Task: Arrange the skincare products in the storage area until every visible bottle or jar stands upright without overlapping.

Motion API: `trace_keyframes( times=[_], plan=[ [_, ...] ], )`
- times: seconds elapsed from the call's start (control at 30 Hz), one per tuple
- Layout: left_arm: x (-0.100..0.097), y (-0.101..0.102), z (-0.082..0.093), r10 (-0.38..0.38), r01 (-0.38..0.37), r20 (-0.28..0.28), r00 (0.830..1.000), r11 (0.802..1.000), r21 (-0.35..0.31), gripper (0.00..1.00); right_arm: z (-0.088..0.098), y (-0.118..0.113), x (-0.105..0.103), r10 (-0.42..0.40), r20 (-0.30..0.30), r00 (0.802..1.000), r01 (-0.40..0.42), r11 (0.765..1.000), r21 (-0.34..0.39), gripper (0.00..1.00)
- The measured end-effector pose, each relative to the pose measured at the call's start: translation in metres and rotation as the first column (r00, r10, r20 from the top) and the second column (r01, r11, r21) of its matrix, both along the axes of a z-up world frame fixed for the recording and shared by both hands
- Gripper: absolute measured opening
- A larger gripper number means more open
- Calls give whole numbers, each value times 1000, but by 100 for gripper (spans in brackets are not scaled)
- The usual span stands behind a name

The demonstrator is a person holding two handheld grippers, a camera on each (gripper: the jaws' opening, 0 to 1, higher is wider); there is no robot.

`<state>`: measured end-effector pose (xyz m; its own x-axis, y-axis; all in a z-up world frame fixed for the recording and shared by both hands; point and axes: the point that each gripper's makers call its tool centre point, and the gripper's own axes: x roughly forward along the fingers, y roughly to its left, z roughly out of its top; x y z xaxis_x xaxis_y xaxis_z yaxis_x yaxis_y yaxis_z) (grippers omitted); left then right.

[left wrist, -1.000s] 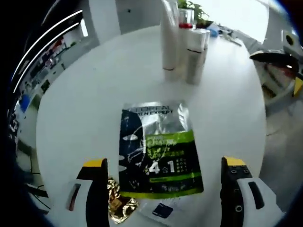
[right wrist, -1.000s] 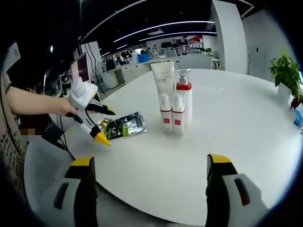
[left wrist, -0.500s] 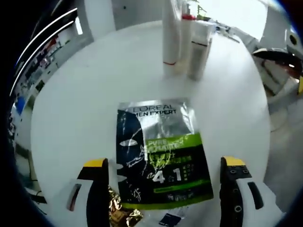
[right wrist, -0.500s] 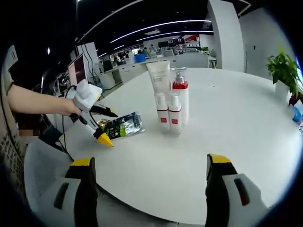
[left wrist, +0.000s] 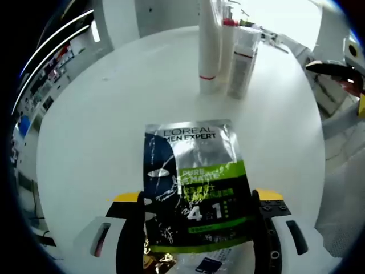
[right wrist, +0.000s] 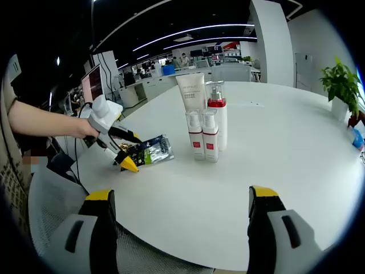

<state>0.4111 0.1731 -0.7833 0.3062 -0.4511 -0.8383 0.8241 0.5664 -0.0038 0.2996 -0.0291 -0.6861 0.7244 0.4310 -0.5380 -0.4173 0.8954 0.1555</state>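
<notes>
left gripper (left wrist: 198,200): jaws apart, one on each side of the near end of the sachet; jaw tips sit right at its two long edges, whether they touch it I cannot tell. In the right gripper view it (right wrist: 126,151) comes in from the left, held by a person's hand (right wrist: 85,129), yellow tips at the sachet.
right gripper (right wrist: 181,197): jaws wide apart, nothing between them, held off the near edge of the worktop, well short of the bottles.
sachet (left wrist: 194,182): one, flat foil face-mask pack, black, silver and green, lying on the worktop between the left jaws and running out ahead of them.
gold wrapper (left wrist: 157,260): one crumpled gold foil piece, part hidden under the sachet's near end by the left jaw.
bottles: four upright, in a tight cluster well ahead of the left jaws past the far end of the sachet, and ahead of the right jaws.
small bottles (right wrist: 203,137): two, white with red bands, side by side at the front.
pump bottle (right wrist: 217,117): one, red collar, behind them.
tube (right wrist: 192,94): one, white, standing on its cap, at the back.
worktop (right wrist: 274,142): round, white, carries everything.
potted plant (right wrist: 342,85): one, at the far right edge.
</notes>
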Motion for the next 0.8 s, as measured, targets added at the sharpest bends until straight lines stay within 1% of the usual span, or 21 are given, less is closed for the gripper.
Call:
trace_keyframes(
  times=[0.1,0.13,0.17,0.2,0.23,0.27,0.3,0.37,0.53,0.8],
  plan=[
    [-3,-2,5,15,-15,1,1000,1000,2,71,0,0,0,0,0,1000,0,1000,1,97],
    [-4,-2,6,16,-16,4,1000,1000,3,69,0,0,0,0,0,1000,0,1000,0,97],
    [-4,-3,8,19,-19,6,1000,1000,1,65,0,0,0,0,0,1000,0,1000,0,97],
    [-4,-4,12,32,-32,6,999,999,-15,57,0,0,0,-1,1,1000,1,1000,1,97],
    [-1,-1,13,55,-55,15,998,998,-9,56,0,0,0,-1,1,1000,1,1000,1,97],
    [-5,-3,12,43,-43,2,999,999,-11,56,0,0,0,-2,1,1000,1,1000,1,97],
    [-6,-3,12,41,-41,6,999,999,-11,56,0,0,0,-1,1,1000,1,1000,0,97],
    [-6,-4,12,55,-55,4,998,998,-10,55,0,0,0,-1,2,1000,1,1000,-1,96],
    [-6,-6,11,78,-78,21,997,997,0,55,0,0,0,-2,4,1000,2,1000,-2,96],
    [-2,-6,7,102,-101,35,994,995,-16,54,1,0,1,-4,6,1000,4,1000,-3,96]
  ],
)
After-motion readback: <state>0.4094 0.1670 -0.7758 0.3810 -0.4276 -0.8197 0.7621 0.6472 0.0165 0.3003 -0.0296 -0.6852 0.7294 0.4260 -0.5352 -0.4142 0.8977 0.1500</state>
